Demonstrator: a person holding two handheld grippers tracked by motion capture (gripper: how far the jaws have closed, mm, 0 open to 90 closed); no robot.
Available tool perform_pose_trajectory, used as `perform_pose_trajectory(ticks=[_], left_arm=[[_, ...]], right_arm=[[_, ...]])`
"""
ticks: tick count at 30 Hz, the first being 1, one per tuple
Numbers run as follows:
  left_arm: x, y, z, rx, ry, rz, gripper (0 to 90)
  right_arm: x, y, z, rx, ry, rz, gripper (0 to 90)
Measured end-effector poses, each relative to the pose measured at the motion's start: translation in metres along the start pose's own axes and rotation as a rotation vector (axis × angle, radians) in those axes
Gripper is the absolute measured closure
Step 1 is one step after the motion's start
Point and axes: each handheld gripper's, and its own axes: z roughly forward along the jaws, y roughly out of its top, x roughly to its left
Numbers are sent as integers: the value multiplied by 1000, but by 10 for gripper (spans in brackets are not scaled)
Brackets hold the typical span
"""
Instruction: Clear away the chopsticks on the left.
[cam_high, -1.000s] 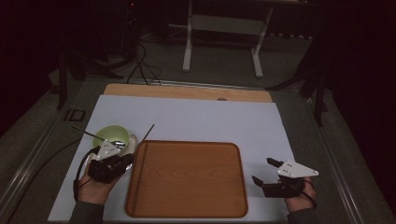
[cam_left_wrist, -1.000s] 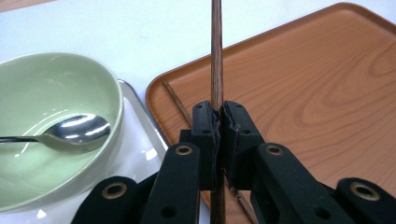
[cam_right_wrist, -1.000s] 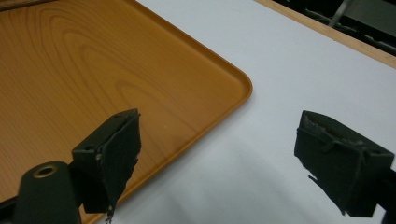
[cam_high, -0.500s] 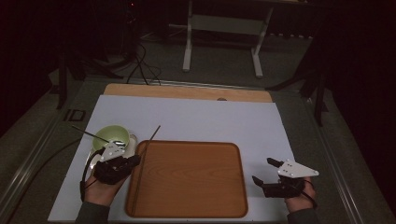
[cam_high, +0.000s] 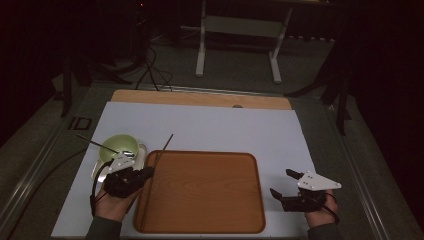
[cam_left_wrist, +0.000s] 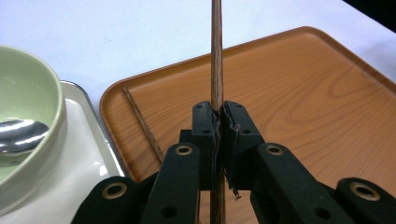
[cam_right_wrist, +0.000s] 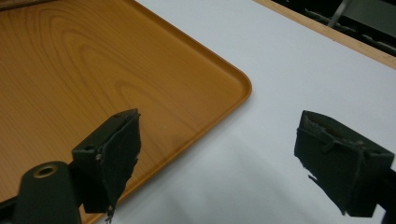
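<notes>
The left gripper view shows a thin dark wooden chopstick (cam_left_wrist: 216, 56) clamped between the pads of the left gripper (cam_left_wrist: 217, 122), standing upright through the closed jaws over the near left corner of the orange wood-grain rectangular tray (cam_left_wrist: 299, 93). A second thin wooden chopstick (cam_left_wrist: 142, 123) is seen lying flat on the tray, close to its left rim. In the high view the held stick (cam_high: 164, 146) is seen slanting up and away from the gripper, past the tray's far edge.

The grip is taken low on the shaft, so most of the length is left free; a pivot or slip between the pads is judged likely if the hand is tilted quickly. The pale green round bowl (cam_high: 119, 148) with a metal spoon (cam_left_wrist: 18, 135), set on a small silver tray (cam_left_wrist: 88, 154), stands just beside and could be struck by a swing. If released carelessly, the stick could roll off the rim or land across its partner.

The right gripper (cam_right_wrist: 215, 158) is held agape and empty above the white table surface (cam_right_wrist: 280, 74), beside the tray's right corner.
</notes>
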Motion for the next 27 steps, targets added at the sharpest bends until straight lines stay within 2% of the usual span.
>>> perform_pose_trajectory(ticks=[4, 15, 25, 27], left_arm=[[-1, -2, 4, -12, -5, -23, 847], [3, -9, 15, -19, -7, -119, 847], [6, -14, 24, -5, 35, -168, 847], [7, -15, 24, -7, 29, -184, 847]], right_arm=[[0, 0, 0, 0, 1, -2, 144], [0, 0, 0, 0, 1, -1, 144], [0, 0, 0, 1, 1, -2, 144], [0, 0, 0, 1, 1, -1, 144]])
